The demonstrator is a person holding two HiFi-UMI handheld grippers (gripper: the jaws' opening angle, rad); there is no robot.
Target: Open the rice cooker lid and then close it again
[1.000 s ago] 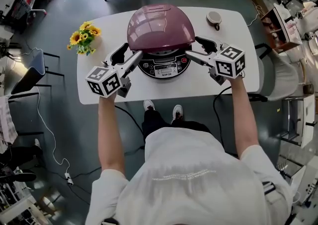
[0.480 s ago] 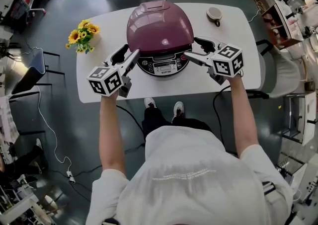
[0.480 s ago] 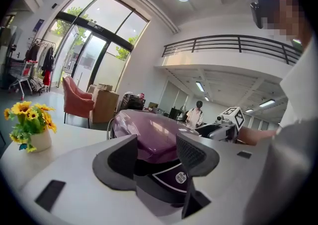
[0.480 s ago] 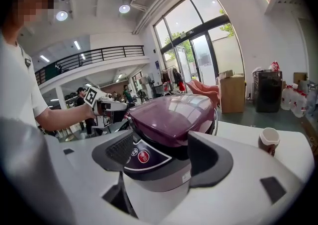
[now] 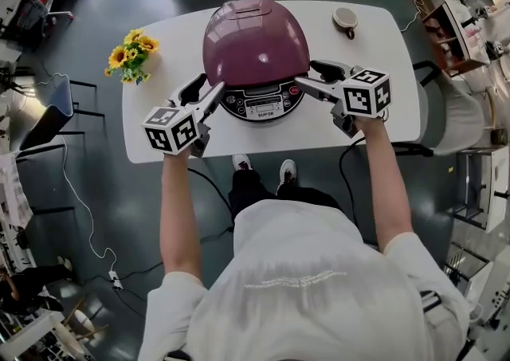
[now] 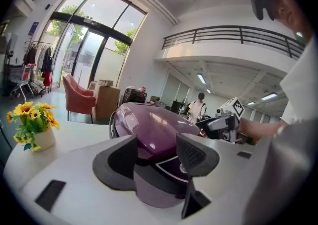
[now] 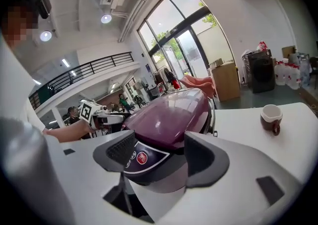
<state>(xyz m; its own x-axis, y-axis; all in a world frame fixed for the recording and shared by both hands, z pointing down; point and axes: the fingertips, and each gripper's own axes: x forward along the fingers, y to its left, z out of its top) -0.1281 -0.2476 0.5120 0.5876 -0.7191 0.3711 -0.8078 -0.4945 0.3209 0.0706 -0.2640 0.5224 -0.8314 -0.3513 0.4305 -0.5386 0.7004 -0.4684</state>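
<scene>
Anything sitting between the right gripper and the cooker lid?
Nothing visible. The right gripper is at the rice cooker's front right, jaws apart, with the purple lid directly beyond them. The cup stands well off to the side.

A line of pale lettering stands on the black control panel (image 5: 261,106), at the six o'clock side of the glossy purple domed rice cooker (image 5: 256,41). It is too small to read. Nothing else is legible.
</scene>
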